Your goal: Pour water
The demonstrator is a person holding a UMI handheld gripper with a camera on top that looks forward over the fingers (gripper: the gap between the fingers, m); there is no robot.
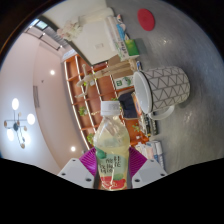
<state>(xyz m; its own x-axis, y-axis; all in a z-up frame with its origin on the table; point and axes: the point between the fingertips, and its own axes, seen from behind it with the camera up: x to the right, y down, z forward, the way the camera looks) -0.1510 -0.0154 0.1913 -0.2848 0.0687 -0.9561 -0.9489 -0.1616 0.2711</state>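
The gripper view is the only 1, and the whole scene in it is turned strongly to one side. The gripper [112, 165] holds a plastic bottle [112, 140] between its 2 fingers; the pink pads [90, 160] press on the bottle at both sides, so the fingers are closed on it about as wide as the bottle's body. The bottle has a white cap [108, 106], which seems to be on, and a green and orange label low on its body. Just beyond the bottle, a little to the side, stands a white cup [165, 85] with a diamond pattern, its open mouth turned toward the bottle. Behind are orange shelves [85, 80] with boxes and small things, and ceiling lamps [15, 118] show at the far side.

I judge that the bottle is lifted and is being carried or tilted toward the cup, so the pouring is near but no water is visible. The next move needs the bottle's mouth above the cup's opening, and a slow tilt. If the cap is really closed, no water can come out.
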